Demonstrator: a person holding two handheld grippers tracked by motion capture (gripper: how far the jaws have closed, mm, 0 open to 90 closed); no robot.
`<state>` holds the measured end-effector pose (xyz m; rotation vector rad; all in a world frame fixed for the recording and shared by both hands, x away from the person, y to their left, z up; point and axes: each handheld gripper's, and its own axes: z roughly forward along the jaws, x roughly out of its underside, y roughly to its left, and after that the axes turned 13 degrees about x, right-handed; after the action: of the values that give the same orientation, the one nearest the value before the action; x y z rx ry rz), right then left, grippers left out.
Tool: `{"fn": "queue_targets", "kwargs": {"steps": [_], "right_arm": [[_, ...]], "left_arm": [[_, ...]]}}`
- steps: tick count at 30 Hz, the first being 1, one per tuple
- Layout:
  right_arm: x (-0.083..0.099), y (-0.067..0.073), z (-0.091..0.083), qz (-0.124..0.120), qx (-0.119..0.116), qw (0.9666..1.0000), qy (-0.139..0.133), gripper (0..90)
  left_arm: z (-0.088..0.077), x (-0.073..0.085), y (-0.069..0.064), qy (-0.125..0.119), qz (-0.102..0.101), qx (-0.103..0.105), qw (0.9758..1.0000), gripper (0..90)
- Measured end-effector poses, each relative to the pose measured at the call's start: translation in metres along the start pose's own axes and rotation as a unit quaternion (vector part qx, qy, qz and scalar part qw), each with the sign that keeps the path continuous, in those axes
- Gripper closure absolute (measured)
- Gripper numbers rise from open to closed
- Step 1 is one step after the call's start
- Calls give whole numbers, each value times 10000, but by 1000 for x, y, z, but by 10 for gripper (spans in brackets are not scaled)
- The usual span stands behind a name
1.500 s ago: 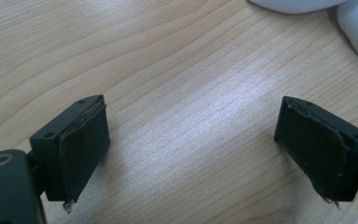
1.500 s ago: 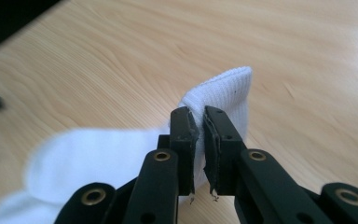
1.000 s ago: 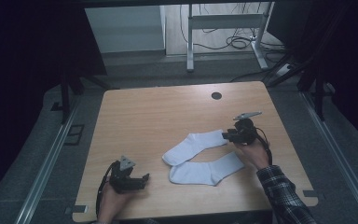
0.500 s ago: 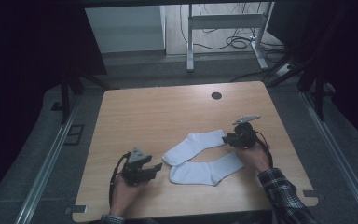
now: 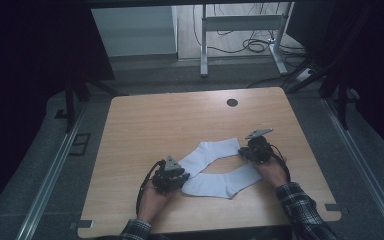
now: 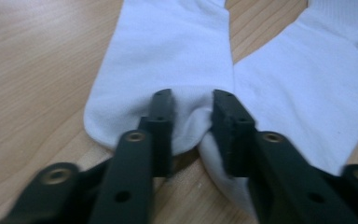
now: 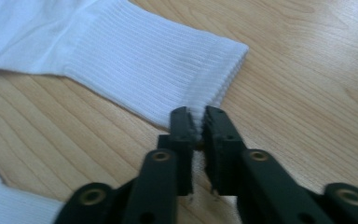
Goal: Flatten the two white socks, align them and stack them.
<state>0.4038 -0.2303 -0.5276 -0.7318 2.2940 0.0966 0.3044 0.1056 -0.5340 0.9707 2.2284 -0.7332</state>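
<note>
Dark, dim room surrounds a rounded light wooden table (image 5: 170, 125) on grey carpet, with a white metal desk frame (image 5: 240, 30) and loose cables behind it. Two white cotton socks (image 5: 215, 167) lie flat near the table's front edge, side by side and touching at their toe ends. Both forearms, in plaid sleeves, come in low from the front edge. At the toes, the left gripper (image 6: 191, 123) lies low over the wood; its jaws have just been closing and now pinch a fold of sock toe between them. At the ribbed cuff of the farther sock, the right gripper (image 7: 196, 123) has its jaws nipped together on the cuff's corner.
</note>
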Motion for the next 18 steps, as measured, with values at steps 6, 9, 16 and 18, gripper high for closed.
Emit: {"fn": "queue_targets", "kwargs": {"steps": [6,9,16,18], "right_arm": [[-3,1,-7,-13,-34,9999,-130,839],[-6,0,-6,75,-11,9998,-201,709],[-13,6,5,33,42,10000,-63,634],[-12,8,9,51,24,10000,-23,728]], "left_arm": [[-8,-2,2,-264,-134,137,9995,778],[-10,-3,3,-291,-145,94,9994,650],[-5,1,9,-121,-267,40,9996,716],[-4,2,11,-123,-340,91,9993,771]]}}
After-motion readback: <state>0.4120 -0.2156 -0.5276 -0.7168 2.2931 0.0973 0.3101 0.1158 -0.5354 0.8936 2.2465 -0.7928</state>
